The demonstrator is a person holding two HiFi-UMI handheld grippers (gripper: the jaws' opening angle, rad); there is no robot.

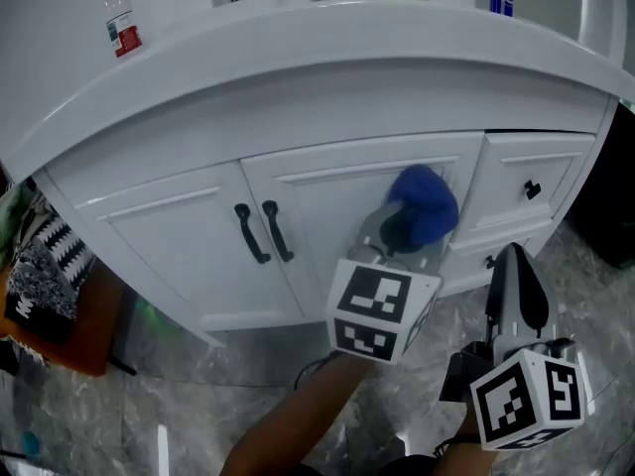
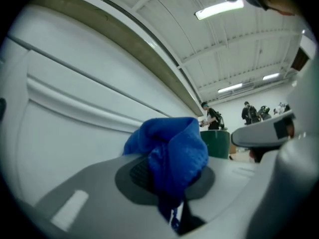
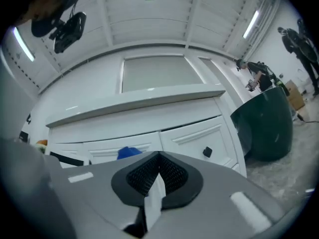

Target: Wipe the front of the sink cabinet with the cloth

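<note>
The left gripper point(image 2: 167, 177) has its fingers point(image 2: 89, 198) clamped on a bunched blue cloth point(image 2: 172, 151), which bulges up close to the white panelled cabinet door point(image 2: 75, 113). A dark green bin point(image 2: 217, 143) stands beyond.

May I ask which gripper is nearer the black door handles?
Left. The left gripper, gripping the blue cloth, is beside the black door handles; the right gripper hangs farther right.

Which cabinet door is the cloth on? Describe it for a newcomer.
Find the white sink cabinet under the curved countertop. Of its two doors with black handles, take the right-hand door, beside the drawers. It alone has the blue cloth on it, held by the left gripper.
</note>
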